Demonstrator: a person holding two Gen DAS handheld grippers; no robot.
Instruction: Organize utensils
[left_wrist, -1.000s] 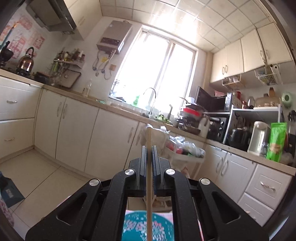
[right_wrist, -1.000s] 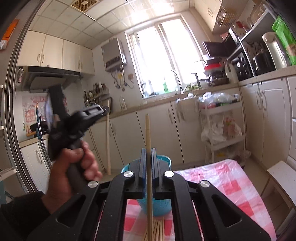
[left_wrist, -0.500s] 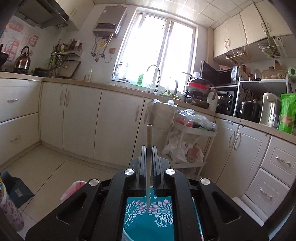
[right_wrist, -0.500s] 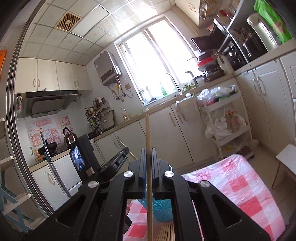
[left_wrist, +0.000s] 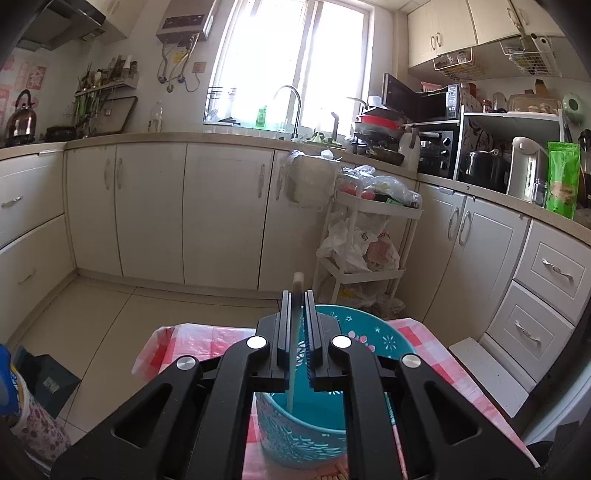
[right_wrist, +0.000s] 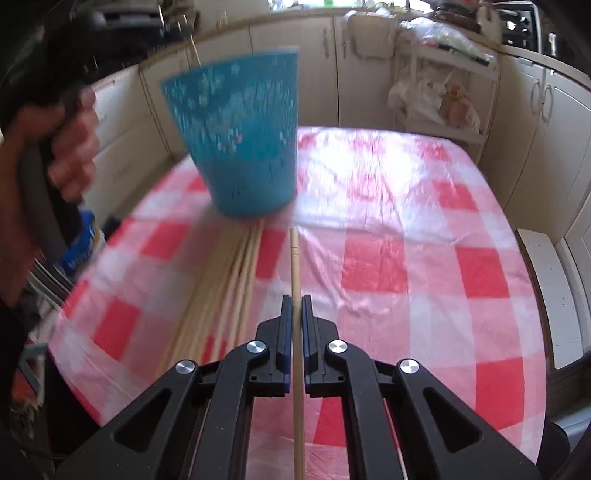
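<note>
Here your left gripper (left_wrist: 296, 314) sits low in the frame's centre, directly over the teal holder (left_wrist: 354, 328), with a chopstick (left_wrist: 294, 354) standing between its fingers; the jaws are just starting to part, and the stick's lower end already dips inside the cup, though its pale, blurred look makes it hard to say whether the pads have let go. Let it slide straight down rather than flicking it, and keep the fingers above the rim until it settles. Your right gripper (right_wrist: 294, 310), bottom centre of its view, has its fingers pressed tight on a second chopstick (right_wrist: 295, 295), which points up the frame toward the holder (right_wrist: 236, 136) at upper left. Loose chopsticks (right_wrist: 225, 291) lie in a bundle on the checked table (right_wrist: 406, 266), just left of your held stick. Stand the held stick upright before you reach the rim, and wait until the left hand (right_wrist: 62, 147) is out of the way so the two tools do not collide.
</note>
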